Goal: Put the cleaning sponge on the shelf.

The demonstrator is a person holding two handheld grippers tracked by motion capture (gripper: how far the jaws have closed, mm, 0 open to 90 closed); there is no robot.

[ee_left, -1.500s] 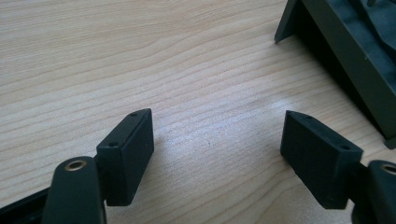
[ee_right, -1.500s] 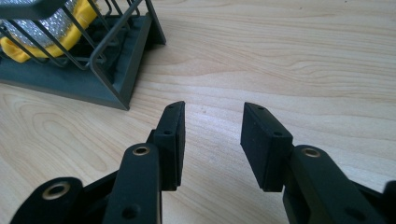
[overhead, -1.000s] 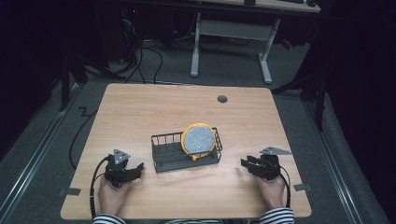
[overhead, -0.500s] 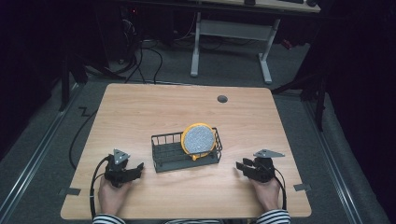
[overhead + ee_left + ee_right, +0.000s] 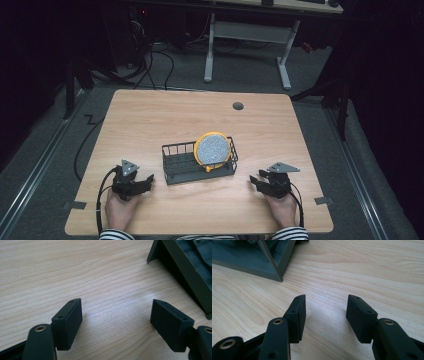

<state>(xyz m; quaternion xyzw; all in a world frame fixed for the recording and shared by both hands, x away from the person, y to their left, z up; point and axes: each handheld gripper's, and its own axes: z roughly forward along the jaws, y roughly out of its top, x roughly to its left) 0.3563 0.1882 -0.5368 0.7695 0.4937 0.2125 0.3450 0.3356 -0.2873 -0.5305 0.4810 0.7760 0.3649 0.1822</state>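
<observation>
A black wire dish rack (image 5: 177, 165) stands at the middle of the wooden table (image 5: 165, 120). A yellow-rimmed plate with a grey speckled face (image 5: 212, 150) stands upright in its right end. My left gripper (image 5: 144, 182) rests on the table left of the rack, open and holding nothing; its own view has its jaws wide apart (image 5: 116, 317) over bare wood, with the rack's corner (image 5: 190, 267) at the upper right. Right of the rack my right gripper (image 5: 256, 181) rests on the table, open and empty (image 5: 325, 312), with the rack's base (image 5: 259, 257) at the upper left.
A round grey cable grommet (image 5: 238, 105) sits near the table's far edge. Cables trail from both grippers toward the near edge. A white-legged desk frame (image 5: 247, 45) stands on the floor beyond the table.
My right gripper has slid a little to the left, closer to the rack. The left gripper, rack and plate have stayed put.
</observation>
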